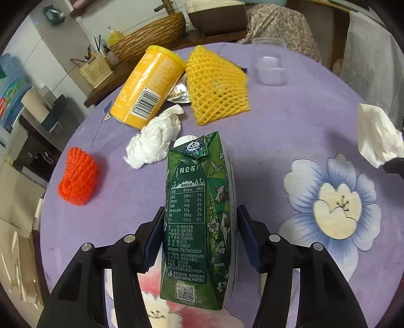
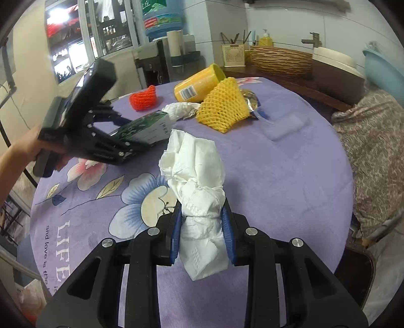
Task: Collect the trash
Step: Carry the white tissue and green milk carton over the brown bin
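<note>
My left gripper (image 1: 200, 222) is shut on a green milk carton (image 1: 197, 217) and holds it above the purple flowered tablecloth (image 1: 290, 141). The carton also shows in the right wrist view (image 2: 144, 127). My right gripper (image 2: 203, 217) is shut on a crumpled white tissue (image 2: 197, 181), which also shows at the right edge of the left wrist view (image 1: 376, 136). On the cloth lie a second white tissue (image 1: 154, 141), a yellow can on its side (image 1: 149, 88), a yellow foam net (image 1: 219, 85), an orange foam net (image 1: 78, 176) and a foil wrapper (image 1: 180, 92).
A clear plastic container (image 1: 271, 65) stands at the far side of the round table. Beyond it are a wicker basket (image 2: 280, 60), a chopstick holder (image 2: 233, 55) and a water dispenser (image 2: 161, 20). A patterned fabric seat (image 2: 373, 141) is to the right.
</note>
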